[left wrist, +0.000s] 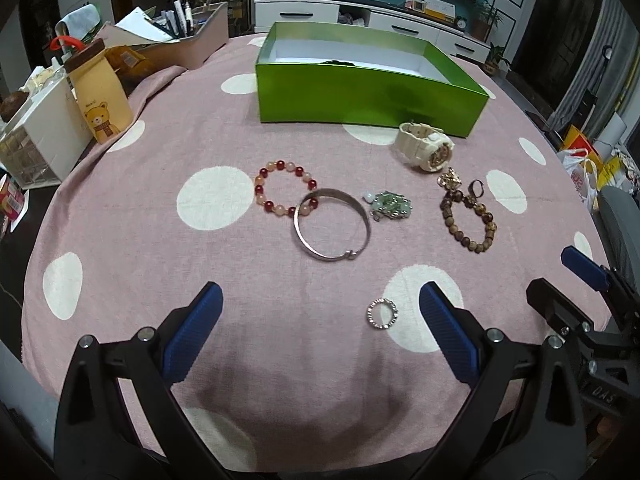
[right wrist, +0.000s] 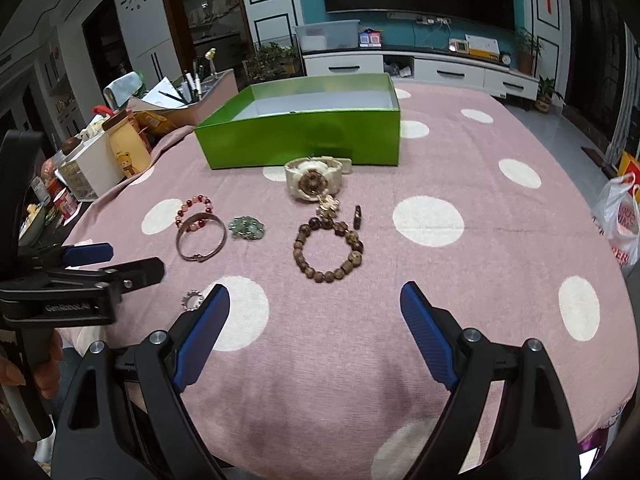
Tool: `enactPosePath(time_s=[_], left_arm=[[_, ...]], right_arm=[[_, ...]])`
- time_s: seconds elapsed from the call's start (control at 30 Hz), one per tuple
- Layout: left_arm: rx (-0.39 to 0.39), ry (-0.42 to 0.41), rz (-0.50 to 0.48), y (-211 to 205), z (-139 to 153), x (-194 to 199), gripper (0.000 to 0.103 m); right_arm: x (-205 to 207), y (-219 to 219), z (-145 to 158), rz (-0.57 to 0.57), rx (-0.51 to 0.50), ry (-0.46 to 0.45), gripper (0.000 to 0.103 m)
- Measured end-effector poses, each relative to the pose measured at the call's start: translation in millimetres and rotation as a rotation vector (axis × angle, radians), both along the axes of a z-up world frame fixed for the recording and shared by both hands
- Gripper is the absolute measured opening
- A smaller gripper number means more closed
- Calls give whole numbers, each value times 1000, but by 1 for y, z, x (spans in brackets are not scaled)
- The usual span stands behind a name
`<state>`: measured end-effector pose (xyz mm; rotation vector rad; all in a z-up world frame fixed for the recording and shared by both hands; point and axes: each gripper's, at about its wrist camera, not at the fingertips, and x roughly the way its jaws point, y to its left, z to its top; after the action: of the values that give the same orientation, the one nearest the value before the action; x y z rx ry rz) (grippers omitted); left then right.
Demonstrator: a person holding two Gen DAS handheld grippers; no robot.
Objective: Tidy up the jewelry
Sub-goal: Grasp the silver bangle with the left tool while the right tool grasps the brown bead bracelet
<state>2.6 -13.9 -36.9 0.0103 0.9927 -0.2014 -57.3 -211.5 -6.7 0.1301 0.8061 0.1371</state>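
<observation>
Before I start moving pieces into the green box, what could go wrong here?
The silver bangle overlaps the red bead bracelet, so lifting one may drag the other. The small sparkly ring lies flat on the cloth, hard to pinch. The gold charm touches the cream watch and may snag.

Your bench wears a pink cloth with white dots. At its far left edge you have a yellow bear-printed bag beside a white drawer unit, and behind them a tray of pens. Beyond the bench stands a white TV cabinet; a plastic bag hangs at the right.
</observation>
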Motion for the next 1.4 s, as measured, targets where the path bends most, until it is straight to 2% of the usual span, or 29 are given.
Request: enactPosePath(time_s=[0.27, 0.4, 0.57, 0.8, 0.87, 0.97, 1.13, 1.23, 1.33, 1.4], left_arm=[[-16, 2, 52, 13, -8, 12, 99], [-29, 10, 72, 16, -12, 23, 93], [-29, 26, 78, 14, -19, 36, 76], [-6, 43, 65, 5, -29, 50, 60], [1, 47, 65, 5, -32, 52, 50], [11, 56, 63, 4, -36, 55, 43], [29, 40, 48, 0, -37, 60, 33], [52, 28, 37, -4, -37, 63, 24], [69, 11, 37, -5, -38, 64, 15], [71, 3, 35, -6, -38, 64, 12]], right_arm=[[9, -2, -8, 10, 17, 14, 87], [14, -3, -13, 10, 21, 25, 87], [22, -11, -20, -18, 34, 47, 87], [34, -23, -28, -56, 55, 73, 87], [39, -25, -29, -67, 56, 78, 87], [47, -28, -30, -70, 66, 79, 80], [61, -28, -37, -70, 67, 98, 60], [67, -24, -41, -64, 45, 111, 52], [70, -16, -42, -50, -7, 99, 49], [72, -10, -43, -34, -48, 89, 39]])
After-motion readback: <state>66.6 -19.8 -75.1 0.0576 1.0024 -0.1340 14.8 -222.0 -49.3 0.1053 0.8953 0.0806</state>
